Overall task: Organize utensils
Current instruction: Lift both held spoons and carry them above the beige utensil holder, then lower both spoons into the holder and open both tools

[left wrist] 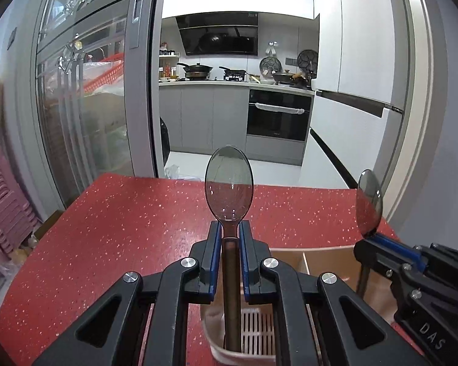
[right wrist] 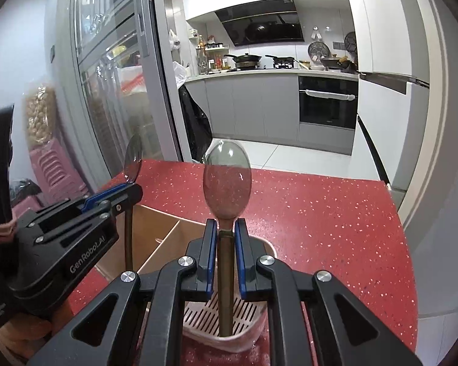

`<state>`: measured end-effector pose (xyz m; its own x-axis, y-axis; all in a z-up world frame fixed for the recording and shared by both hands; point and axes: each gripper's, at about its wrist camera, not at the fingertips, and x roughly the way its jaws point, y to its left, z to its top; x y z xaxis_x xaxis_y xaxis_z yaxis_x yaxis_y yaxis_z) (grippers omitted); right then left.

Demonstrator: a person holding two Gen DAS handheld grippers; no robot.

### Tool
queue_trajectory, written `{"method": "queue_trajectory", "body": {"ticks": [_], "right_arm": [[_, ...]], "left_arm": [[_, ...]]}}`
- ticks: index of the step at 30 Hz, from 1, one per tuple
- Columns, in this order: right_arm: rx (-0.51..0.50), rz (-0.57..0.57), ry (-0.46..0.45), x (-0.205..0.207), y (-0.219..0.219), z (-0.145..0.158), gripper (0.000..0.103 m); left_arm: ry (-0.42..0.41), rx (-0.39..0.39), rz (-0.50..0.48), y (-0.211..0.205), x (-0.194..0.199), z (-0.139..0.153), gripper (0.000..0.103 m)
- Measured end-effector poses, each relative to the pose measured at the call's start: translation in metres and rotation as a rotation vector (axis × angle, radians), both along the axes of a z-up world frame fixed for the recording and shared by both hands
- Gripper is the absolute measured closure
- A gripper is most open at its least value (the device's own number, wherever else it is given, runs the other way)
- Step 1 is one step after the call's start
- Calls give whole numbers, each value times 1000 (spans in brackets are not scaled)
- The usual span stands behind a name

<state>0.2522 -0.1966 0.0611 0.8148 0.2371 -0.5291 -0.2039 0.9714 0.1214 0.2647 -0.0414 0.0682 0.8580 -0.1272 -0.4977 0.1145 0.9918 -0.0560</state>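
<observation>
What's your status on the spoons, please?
Left gripper shut on left spoon, right gripper shut on right spoon. Both handles over the holder. Box beside it, nothing blocking.

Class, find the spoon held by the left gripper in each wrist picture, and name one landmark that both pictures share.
Left wrist view: the left gripper's spoon stands upright at centre, just beyond the fingers.
Right wrist view: the same spoon shows edge-on at the left, above the left gripper.
Shared landmark: the black oven.
</observation>
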Motion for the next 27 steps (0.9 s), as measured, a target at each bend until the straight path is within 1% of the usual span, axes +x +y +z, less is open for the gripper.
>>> {"method": "queue_trajectory", "body": {"ticks": [3, 7, 12, 13, 14, 16, 18, 21, 24, 25, 26, 27], "right_arm": [[0, -5, -3, -2, -2, 3, 89], [13, -9, -4, -8, -4, 6, 75], [35, -14, -5, -20, -7, 14, 71], [32, -24, -7, -22, -8, 15, 70], [35, -24, -7, -25, -9, 16, 69], [45, -26, -4, -31, -11, 18, 68], [53, -29, -4, -38, -14, 19, 67], [55, -31, -3, -45, -16, 21, 66], [63, -38, 5, -51, -19, 23, 59], [67, -39, 8, -54, -19, 23, 54], [74, -38, 17, -57, -21, 23, 48], [79, -36, 28, -61, -22, 22, 45]], "left_arm": [[11, 10, -6, 1, -2, 0, 66], [23, 2, -2, 3, -4, 0, 66], [28, -4, -8, 4, -6, -2, 65], [36, -5, -11, 5, -6, -2, 58], [44, -10, -13, 5, -5, -3, 34], [35, -25, -2, 8, -8, -2, 10], [12, -22, -1, 8, -13, 0, 10], [27, -8, 2, 7, -14, 1, 10], [21, -14, 4, 10, -22, 6, 10], [19, -11, 5, 12, -25, 8, 6], [20, -6, 6, 13, -29, 9, 0], [27, 0, 10, 15, -34, 11, 0]]}}
